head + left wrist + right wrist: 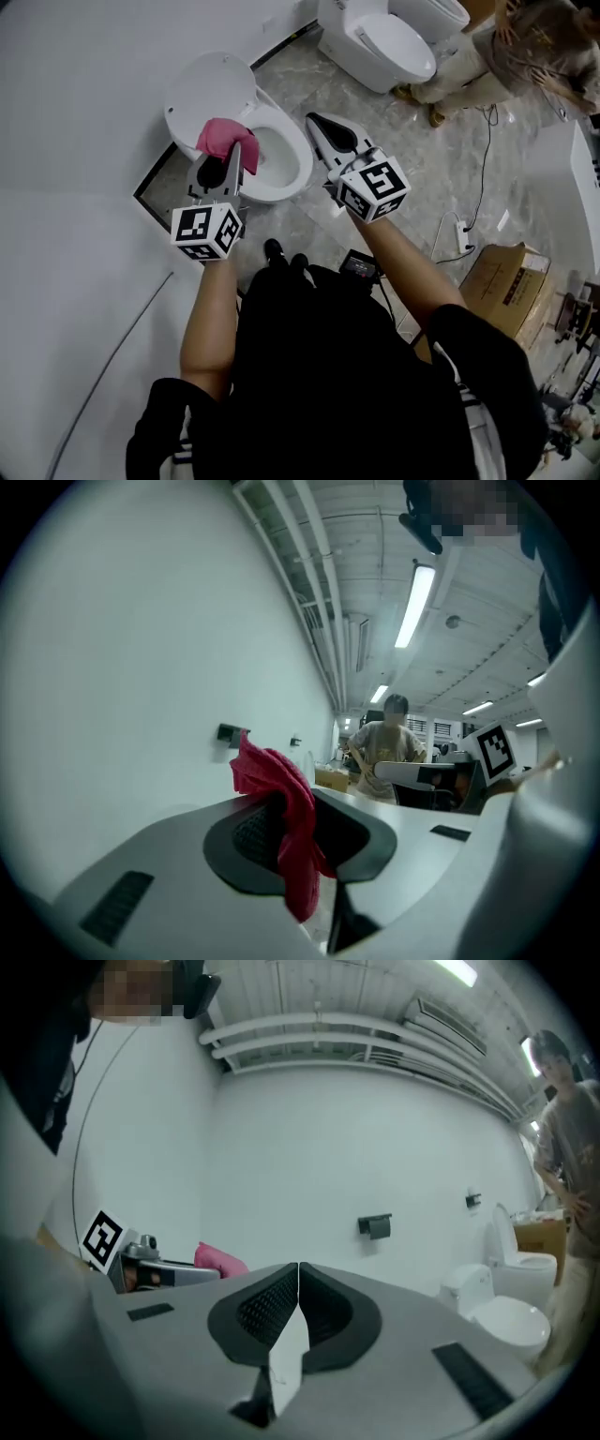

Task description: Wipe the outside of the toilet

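The toilet (292,176) stands at the left edge of the floor (441,178), against the wall (84,112), with its lid raised. A second toilet (375,42) sits at the far edge, and a crouching person (497,61) is just beside it. A cardboard box (511,286) lies near the right edge, with a power strip (461,236) between it and the toilet. The left gripper (286,803) is clamped on a pink cloth (223,138) over the toilet's rim, near the lid. The right gripper (298,1274), its jaws together on nothing, hovers just beside the bowl's right rim.
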Available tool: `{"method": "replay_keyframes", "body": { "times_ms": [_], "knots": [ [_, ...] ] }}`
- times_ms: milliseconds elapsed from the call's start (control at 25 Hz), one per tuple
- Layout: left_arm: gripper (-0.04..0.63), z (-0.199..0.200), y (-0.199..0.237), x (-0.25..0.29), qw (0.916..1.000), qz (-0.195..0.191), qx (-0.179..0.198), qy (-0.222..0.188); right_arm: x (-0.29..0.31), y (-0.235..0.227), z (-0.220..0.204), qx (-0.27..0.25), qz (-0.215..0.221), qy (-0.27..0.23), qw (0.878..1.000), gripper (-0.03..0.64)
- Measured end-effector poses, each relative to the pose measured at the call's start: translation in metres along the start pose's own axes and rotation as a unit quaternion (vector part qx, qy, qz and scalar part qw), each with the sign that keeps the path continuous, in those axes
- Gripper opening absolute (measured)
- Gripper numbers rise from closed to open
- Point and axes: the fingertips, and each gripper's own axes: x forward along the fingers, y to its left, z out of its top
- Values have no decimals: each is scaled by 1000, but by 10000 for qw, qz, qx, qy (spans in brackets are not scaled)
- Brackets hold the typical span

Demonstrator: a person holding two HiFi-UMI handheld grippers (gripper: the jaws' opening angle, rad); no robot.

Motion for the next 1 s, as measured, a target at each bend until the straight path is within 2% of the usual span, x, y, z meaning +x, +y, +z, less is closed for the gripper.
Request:
{"method": "replay_keyframes", "body": {
  "times_ms": [120,240,400,560,720,880,1000],
  "knots": [
    [87,37,-7,-12,9990,-198,285,-269,-23,-4,37,-224,99,-253,9994,34],
    [86,62,-19,-21,9975,-261,406,-515,-50,-16,69,-238,153,-567,9980,34],
    [87,68,-25,-26,9964,-282,537,-593,-66,-34,78,-205,375,-889,9951,35],
    [87,64,-48,-27,9968,116,539,-575,-94,-66,80,-214,896,-971,9910,34],
    [87,61,-96,-14,9956,595,427,-592,-134,-115,79,-581,1266,-697,9878,34],
    [87,50,-160,-1,9910,1126,307,-657,-176,-170,73,-349,1497,-617,9862,34],
    [87,27,-194,-1,9891,1355,198,-541,-191,-187,61,-171,1682,-473,9845,34]
  ]
}}
